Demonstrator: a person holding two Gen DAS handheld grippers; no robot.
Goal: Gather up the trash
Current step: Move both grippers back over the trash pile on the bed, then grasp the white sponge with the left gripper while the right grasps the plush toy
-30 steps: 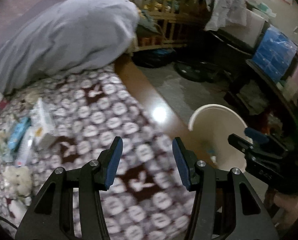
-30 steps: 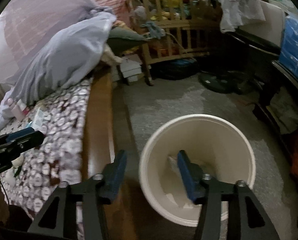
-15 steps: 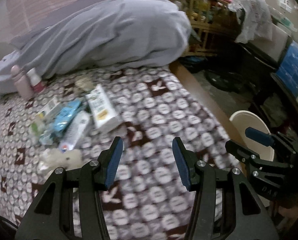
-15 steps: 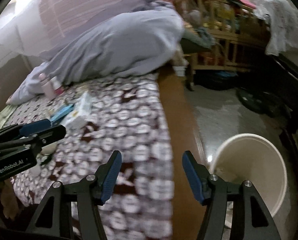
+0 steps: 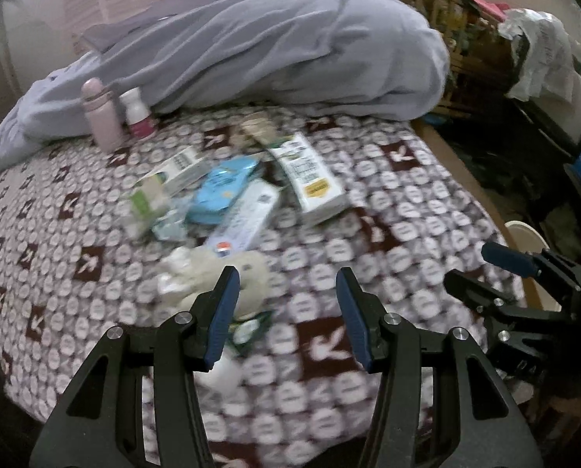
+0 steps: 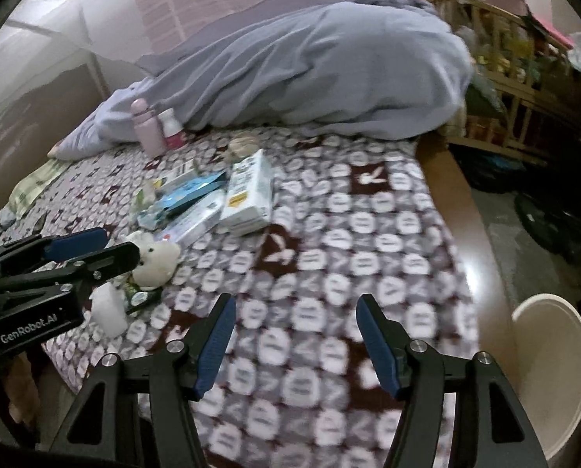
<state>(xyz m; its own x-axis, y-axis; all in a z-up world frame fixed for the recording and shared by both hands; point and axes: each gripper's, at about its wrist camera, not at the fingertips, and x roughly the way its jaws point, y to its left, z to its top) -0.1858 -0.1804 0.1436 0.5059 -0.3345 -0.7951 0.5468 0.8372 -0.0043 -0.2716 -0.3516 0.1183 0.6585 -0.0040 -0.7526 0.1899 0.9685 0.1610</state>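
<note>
Views swung bucket to bed — litter visible

grippers: two are seen, left gripper and right gripper | bottles: two are counted, pink bottle and white bottle | cartons and boxes: about four are counted, milk carton among them, blur prevents certainty | soft toy: one | bucket: one | blanket: one
</note>
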